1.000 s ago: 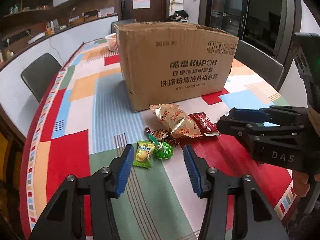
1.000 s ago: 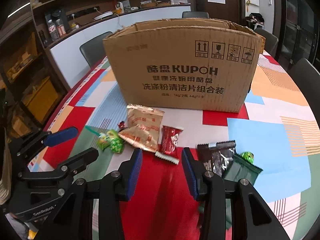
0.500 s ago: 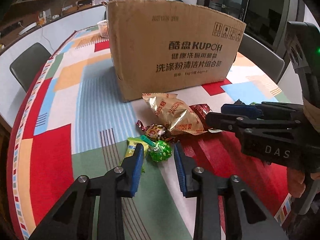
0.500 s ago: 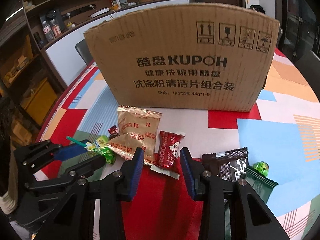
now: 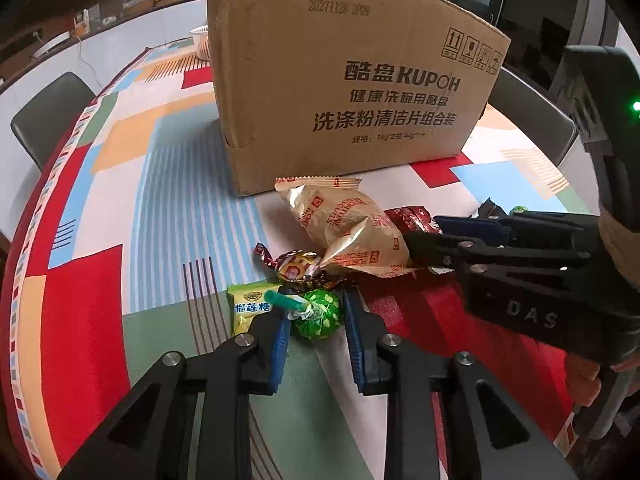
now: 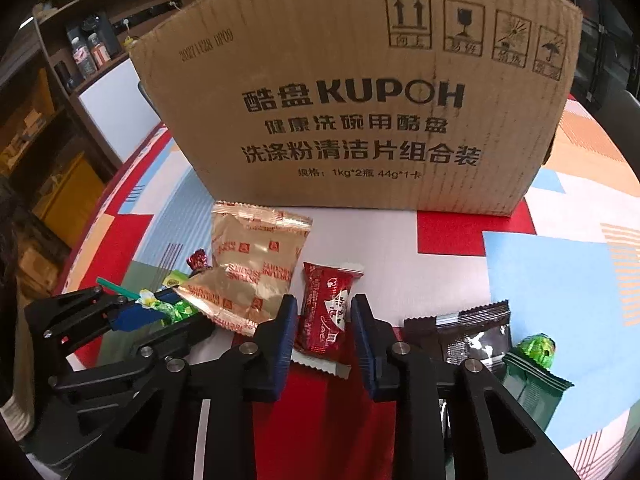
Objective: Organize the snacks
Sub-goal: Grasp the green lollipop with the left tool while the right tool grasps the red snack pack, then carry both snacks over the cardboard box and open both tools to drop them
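Taking the cardboard box (image 5: 352, 92) as your landmark and working from the left: your left gripper (image 5: 314, 320) sits well in front of the box's near left corner, its jaws having just been closing, and now it is clenched on the green lollipop (image 5: 318, 314); the round foil head lies squarely between the blue pads, while its teal stick (image 5: 282, 301) pokes leftward over the yellow candy packet (image 5: 248, 312). So the lift goes straight up, clear of the gold biscuit bag (image 5: 348, 232) lying between lollipop and box. Further right, in front of the box's middle, your right gripper (image 6: 322, 328) straddles the red snack packet (image 6: 326, 308); its long axis runs toward the box, in line with the fingers. The jaws have just been closing; the left pad touches the wrapper, but a sliver of gap shows on the right, so it isn't pinched yet. The packet is glossy, crimped and white-ended, lying flat on the patterned tablecloth (image 6: 540, 280).
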The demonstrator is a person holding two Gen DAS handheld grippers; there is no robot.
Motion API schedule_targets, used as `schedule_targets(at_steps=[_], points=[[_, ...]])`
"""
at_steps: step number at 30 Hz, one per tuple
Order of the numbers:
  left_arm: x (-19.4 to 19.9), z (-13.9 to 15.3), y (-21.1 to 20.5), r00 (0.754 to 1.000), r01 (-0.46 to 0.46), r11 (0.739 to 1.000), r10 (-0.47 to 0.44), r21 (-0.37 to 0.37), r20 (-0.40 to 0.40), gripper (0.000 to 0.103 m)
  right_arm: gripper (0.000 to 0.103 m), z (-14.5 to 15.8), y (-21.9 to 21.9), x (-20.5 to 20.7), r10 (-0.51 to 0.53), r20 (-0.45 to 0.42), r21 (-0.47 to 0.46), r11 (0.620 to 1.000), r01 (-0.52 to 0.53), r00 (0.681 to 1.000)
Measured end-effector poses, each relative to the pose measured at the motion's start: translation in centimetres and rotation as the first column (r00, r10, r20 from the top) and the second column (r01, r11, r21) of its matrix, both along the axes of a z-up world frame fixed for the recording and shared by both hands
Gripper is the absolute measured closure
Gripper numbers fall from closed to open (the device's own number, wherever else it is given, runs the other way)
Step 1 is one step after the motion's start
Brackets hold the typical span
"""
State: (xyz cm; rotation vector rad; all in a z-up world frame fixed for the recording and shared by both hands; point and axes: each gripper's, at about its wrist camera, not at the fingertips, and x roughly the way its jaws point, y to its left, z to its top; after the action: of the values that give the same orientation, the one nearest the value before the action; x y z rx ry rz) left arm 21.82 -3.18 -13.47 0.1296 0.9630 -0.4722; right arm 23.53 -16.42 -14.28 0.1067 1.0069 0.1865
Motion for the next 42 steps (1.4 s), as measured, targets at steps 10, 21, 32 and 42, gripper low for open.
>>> schedule_targets(at_steps=[10,21,32,42], points=[[-0.9,0.9,0.5,0.999,-0.043,0.999,0.043,-0.011,0.007,0.077,0.079,-0.4,0.8,-0.2,0.002,-0.002,0.006,1.000,-0.002,1.000],[-3.3,4.6,0.2,0.995,-0.047,0.998,0.050,-0.045,0.086,0.077,0.079,3.5,-0.7,-3.7,-0.012,0.080,0.037,0.999,0.009,0.997],[-4.1,10.6,-0.4,0.974,-0.026,0.997,0.043,-0.079,0.223,0.077,0.079,9.2,-1.6,-5.6,-0.028,0.209,0.057,0.998,0.016,0.977],[-3.3,15.7,-1.5,0.942,-0.010,0.994,0.045,-0.108,0.331,0.077,0.079,14.9,-3.1,-5.3,-0.050,0.328,0.058,0.998,0.032,0.943]])
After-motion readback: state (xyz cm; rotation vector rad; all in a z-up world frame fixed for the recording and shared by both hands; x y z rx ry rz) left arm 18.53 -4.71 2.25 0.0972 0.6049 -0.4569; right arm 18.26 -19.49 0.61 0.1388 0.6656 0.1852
